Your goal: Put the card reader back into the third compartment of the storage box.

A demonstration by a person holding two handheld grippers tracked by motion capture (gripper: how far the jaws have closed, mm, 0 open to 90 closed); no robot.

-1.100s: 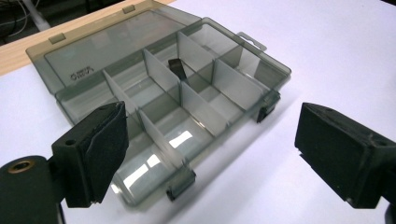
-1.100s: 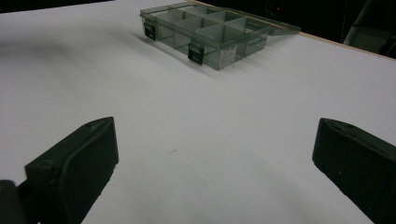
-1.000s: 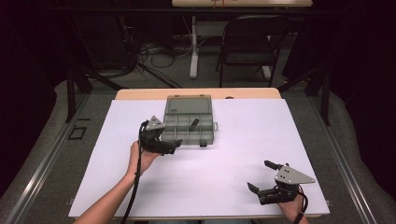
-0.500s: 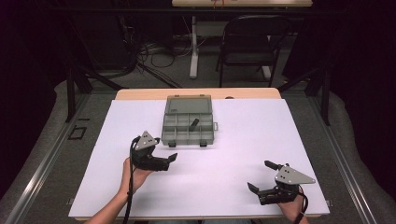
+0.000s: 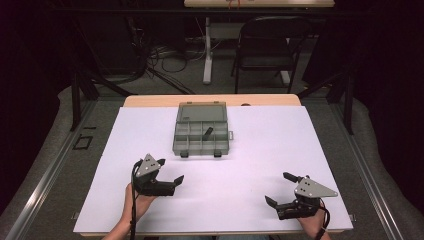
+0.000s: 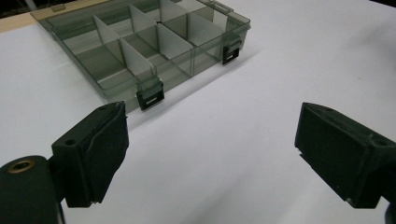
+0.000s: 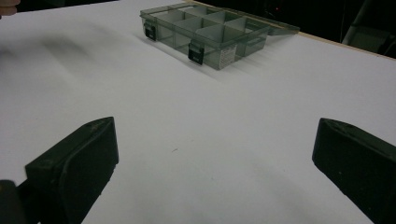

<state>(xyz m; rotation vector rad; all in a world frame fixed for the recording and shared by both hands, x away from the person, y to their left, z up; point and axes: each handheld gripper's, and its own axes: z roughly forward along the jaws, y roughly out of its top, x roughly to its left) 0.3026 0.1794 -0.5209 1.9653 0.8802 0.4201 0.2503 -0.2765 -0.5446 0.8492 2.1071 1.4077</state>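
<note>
A smoky clear compartment box (image 5: 201, 135) lies at the table's far middle with its lid (image 5: 202, 111) open and flat behind it. One compartment holds a small dark piece (image 5: 208, 132). My left gripper (image 5: 169, 171) is open above the white sheet, near and left of the box, with nothing between its jaws. The left gripper view looks past it (image 6: 215, 154) at the box (image 6: 154, 42) and its two front latches. My right gripper (image 5: 280, 189) stands open near the front right edge, holding nothing. Its own view (image 7: 215, 168) shows the box (image 7: 215, 32) far ahead.
A white sheet (image 5: 250, 165) covers the table, with a wooden strip (image 5: 150, 101) along the far edge. A folding chair (image 5: 270, 50) and floor cables (image 5: 165, 60) lie beyond the table. A hand (image 7: 8, 5) shows at the right gripper view's top-left corner.
My left gripper has drawn back from beside the box toward the near edge of the table. The right gripper has stayed in place.
</note>
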